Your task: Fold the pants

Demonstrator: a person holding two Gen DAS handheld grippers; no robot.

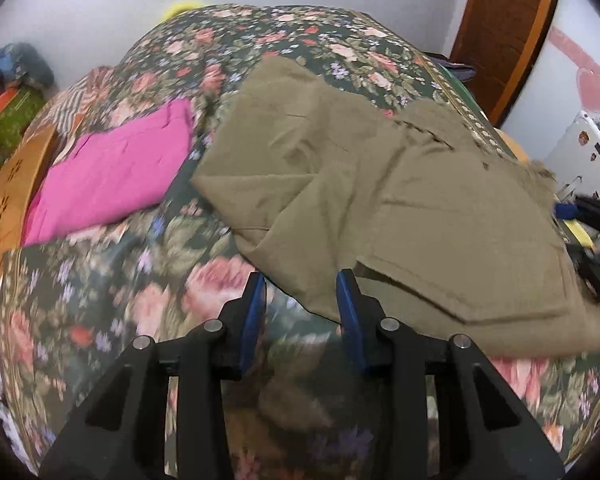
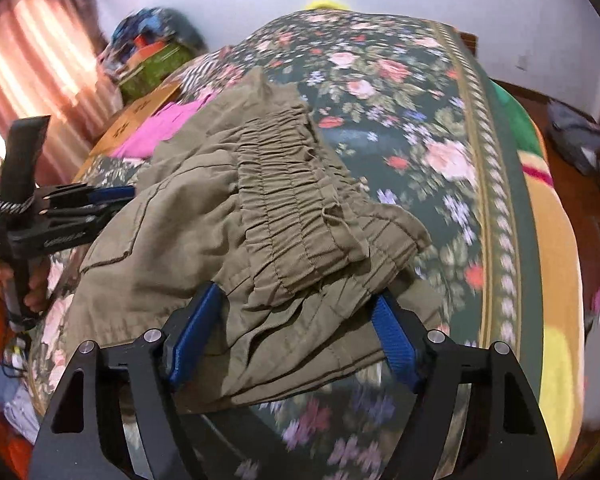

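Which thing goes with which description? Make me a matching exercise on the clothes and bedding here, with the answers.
Things:
1. olive-khaki pants with a gathered waistband
2. bright pink folded cloth
3. brown cardboard box with flower cut-outs
4. dark floral bedspread

Descriptions:
a. spread beneath the clothes
b. at the far left, just beyond the pink cloth
c. waistband lies between the fingers of the right gripper
d. lies flat to the left of the pants

Pairs: 1-c, 2-d, 3-b, 4-a.
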